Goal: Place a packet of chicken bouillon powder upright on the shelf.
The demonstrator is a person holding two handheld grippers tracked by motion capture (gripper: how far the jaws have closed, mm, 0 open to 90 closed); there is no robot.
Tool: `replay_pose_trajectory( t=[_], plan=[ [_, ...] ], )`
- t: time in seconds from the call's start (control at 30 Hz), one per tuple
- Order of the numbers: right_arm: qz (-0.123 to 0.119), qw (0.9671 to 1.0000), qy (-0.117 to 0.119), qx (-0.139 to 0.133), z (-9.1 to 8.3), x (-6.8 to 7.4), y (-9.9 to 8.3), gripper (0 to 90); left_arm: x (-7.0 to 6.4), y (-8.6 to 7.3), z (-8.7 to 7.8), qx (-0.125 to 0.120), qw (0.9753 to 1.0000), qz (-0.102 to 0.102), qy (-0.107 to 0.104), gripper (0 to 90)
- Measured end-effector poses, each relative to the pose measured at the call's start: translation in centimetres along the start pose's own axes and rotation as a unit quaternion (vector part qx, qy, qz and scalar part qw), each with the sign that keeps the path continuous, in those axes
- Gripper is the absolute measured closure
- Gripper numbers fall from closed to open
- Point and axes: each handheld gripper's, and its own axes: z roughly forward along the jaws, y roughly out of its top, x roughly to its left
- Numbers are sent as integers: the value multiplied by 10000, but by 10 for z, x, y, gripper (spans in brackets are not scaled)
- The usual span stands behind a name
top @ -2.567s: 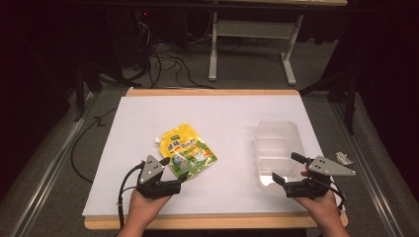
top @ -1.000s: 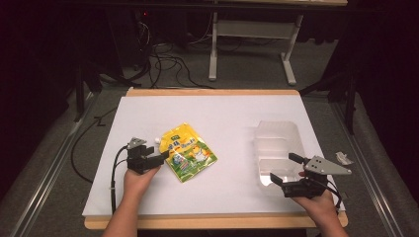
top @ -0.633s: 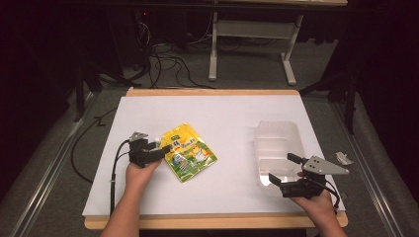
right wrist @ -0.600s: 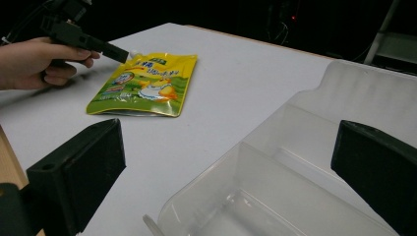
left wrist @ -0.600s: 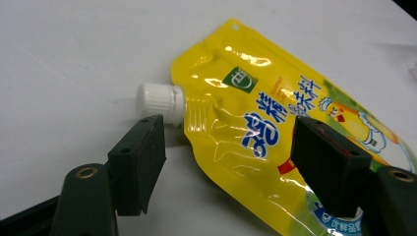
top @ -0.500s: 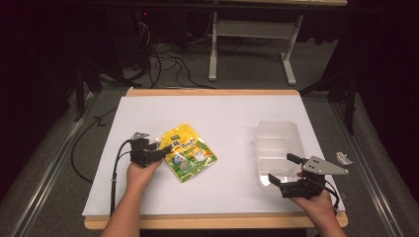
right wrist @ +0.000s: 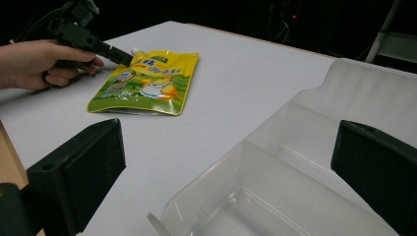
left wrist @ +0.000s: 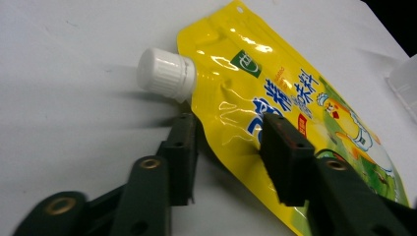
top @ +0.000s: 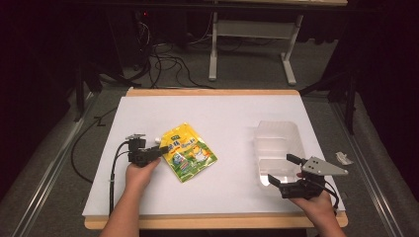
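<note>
— Pouch first: where is the yellow pouch [top: 188, 152]?

— It lies flat on the white bench [top: 222, 118], a bit left of the middle. Its white cap [left wrist: 165, 74] points to the left.

— What is the left gripper [left wrist: 227, 147] doing?

— It is at the pouch's edge, just below the cap. Its jaws are spread. One jaw sits on the bench beside the pouch, and the other is over the yellow part. They are not pinching it.

— And the right gripper [top: 285, 170]?

— It is at the near right side of the bench. Its jaws are spread wide too, and they hold nothing. They stand by the near end of a clear plastic tray [right wrist: 314, 162].

— Is the tray close to the pouch?

— No, they are well apart.
</note>
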Motion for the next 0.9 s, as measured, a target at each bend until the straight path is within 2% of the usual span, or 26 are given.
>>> replay_pose_trajectory(
  t=[0.23,0.33,0.4,0.47,0.67,0.87,0.9],
  plan=[
    [8,10000,-17,-12,0,0,0,0,-3,-1,0,21,9999,142,-31,735],
    [11,10000,-14,-12,-1,0,0,2,-7,-2,0,-36,9996,292,24,786],
    [23,10000,-19,-16,-1,0,0,3,-10,-2,-1,-102,9993,366,12,868],
    [29,10000,-14,-24,-1,-1,0,4,-14,-2,-1,-143,9989,445,27,900],
    [7,10000,-34,-50,-2,-1,0,6,-23,-2,-4,-284,9978,573,167,900],
    [-11,10000,-48,-50,-3,0,0,7,-37,-2,-10,-536,9955,693,373,900],
    [-5,10000,-53,-53,-3,0,0,7,-43,-3,-13,-652,9940,767,436,900]
  ],
)
